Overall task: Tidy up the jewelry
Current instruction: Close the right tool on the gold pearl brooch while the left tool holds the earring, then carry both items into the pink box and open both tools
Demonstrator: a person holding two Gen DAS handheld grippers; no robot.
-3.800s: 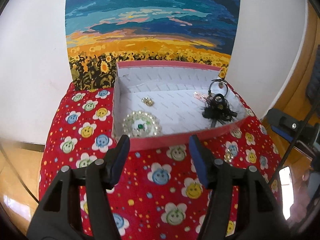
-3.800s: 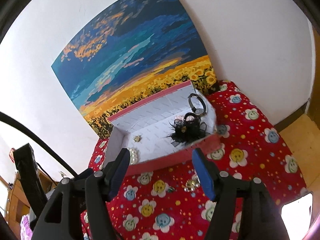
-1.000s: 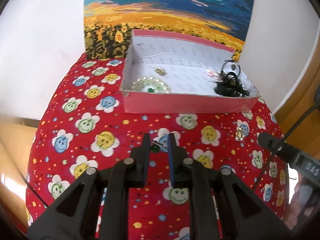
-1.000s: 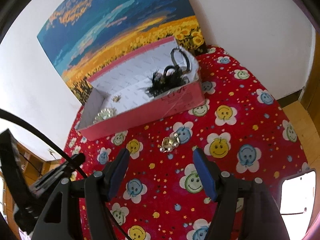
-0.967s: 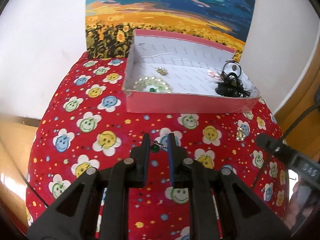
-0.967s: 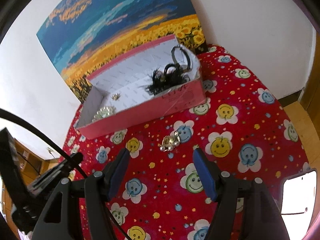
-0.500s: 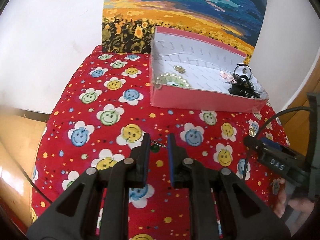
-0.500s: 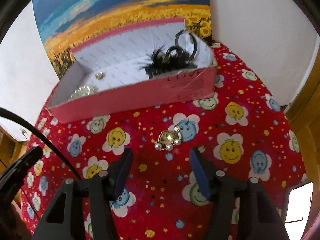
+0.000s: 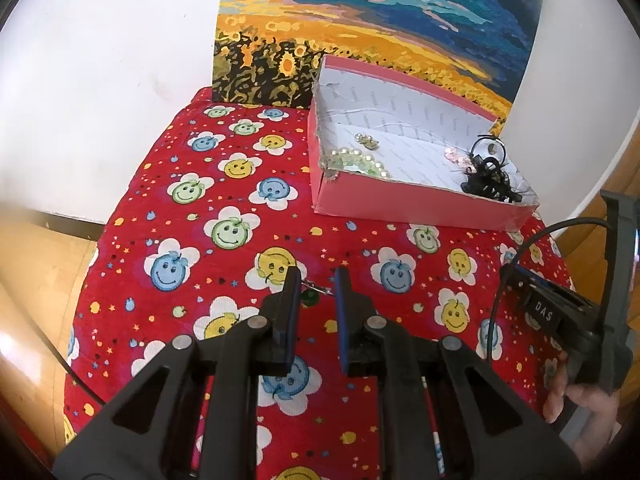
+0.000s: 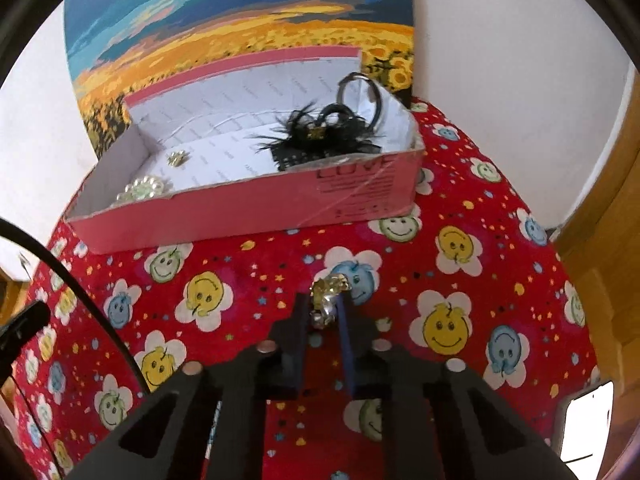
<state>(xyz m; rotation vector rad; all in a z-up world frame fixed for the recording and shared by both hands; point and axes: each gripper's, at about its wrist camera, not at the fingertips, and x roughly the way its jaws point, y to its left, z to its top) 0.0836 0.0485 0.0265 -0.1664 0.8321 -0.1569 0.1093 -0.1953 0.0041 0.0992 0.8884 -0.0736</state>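
The shiny gold brooch with pearls (image 10: pixel 329 300) sits between the two fingers of the right gripper (image 10: pixel 324 312), low over the red cloth with smiley flowers (image 10: pixel 448 276). This claw's jaws have just been closing, and now they are squeezed tight on the brooch. The top of the brooch pokes out past the finger tips, over a blue smiley flower.

The left gripper (image 9: pixel 316 288) is almost fully closed too. It pinches a thin little chain with a small green bead (image 9: pixel 310 298) hanging from it. The bead dangles between the fingers, just above the cloth. Whether it touches the cloth is hard to tell.

Farther back on the cloth stands the pink box (image 10: pixel 248 216) with white paper inside. At one end of the box lie a round pearl brooch (image 9: pixel 356 160) and a tiny gold flower piece (image 9: pixel 368 140). At the other end lie a black feathery hair clip (image 10: pixel 320 136) and a metal ring (image 10: pixel 360 88) that leans on the box wall. A small pink piece (image 9: pixel 454 156) lies near the clip.

Behind the box a sunflower painting (image 9: pixel 360 20) leans on the white wall (image 9: pixel 100 60). In the left wrist view, a person's hand (image 9: pixel 576 404) shows at the right edge, holding the other gripper's handle
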